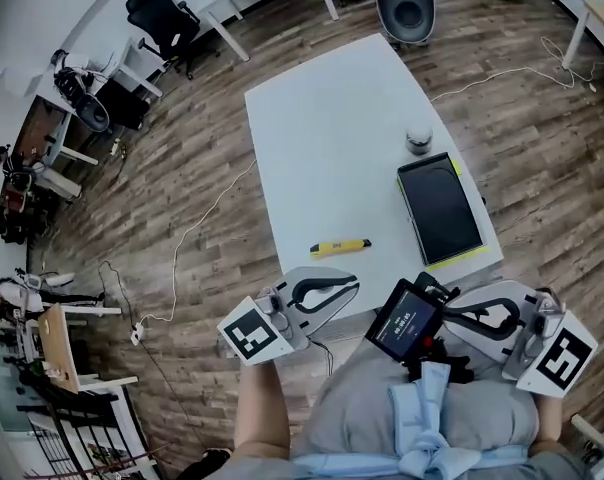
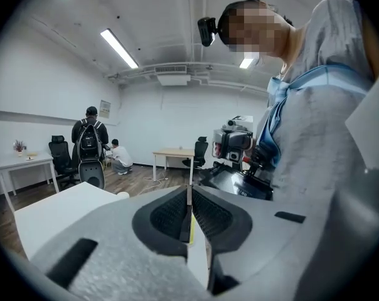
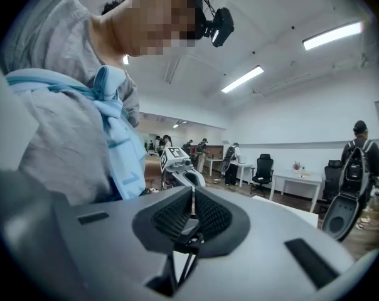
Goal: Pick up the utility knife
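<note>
**Head view.** The yellow utility knife (image 1: pixel 340 247) lies flat on the white table (image 1: pixel 322 138), close to the table's near edge and apart from both grippers. The left gripper (image 1: pixel 352 283) is just below the knife. The right gripper (image 1: pixel 446 315) is off to the right, and the two tips point roughly at each other. Between them a small screen (image 1: pixel 406 320) shows lit lines that are too small for me to read. The marker cube (image 1: pixel 250 334) carries only a black-and-white square pattern, with no lettering. A black tray (image 1: pixel 440 208) with a yellow-green rim lies farther along the table. Beyond it is a small round object (image 1: pixel 419 140) that I cannot identify.

**Left gripper view.** The jaws are pressed together with nothing between them. The person's grey top fills the right side and cuts off most of the room. A person with a backpack (image 2: pixel 90 140) stands at the back, beside a wall sign (image 2: pixel 105 108) that I cannot read. I can't pick out the knife from here.

**Right gripper view.** These jaws are also closed and empty. Past the tips I see the other gripper's marker cube, and farther back an office chair (image 3: pixel 263 168) and several distant people. The knife is out of sight here as well.
</note>
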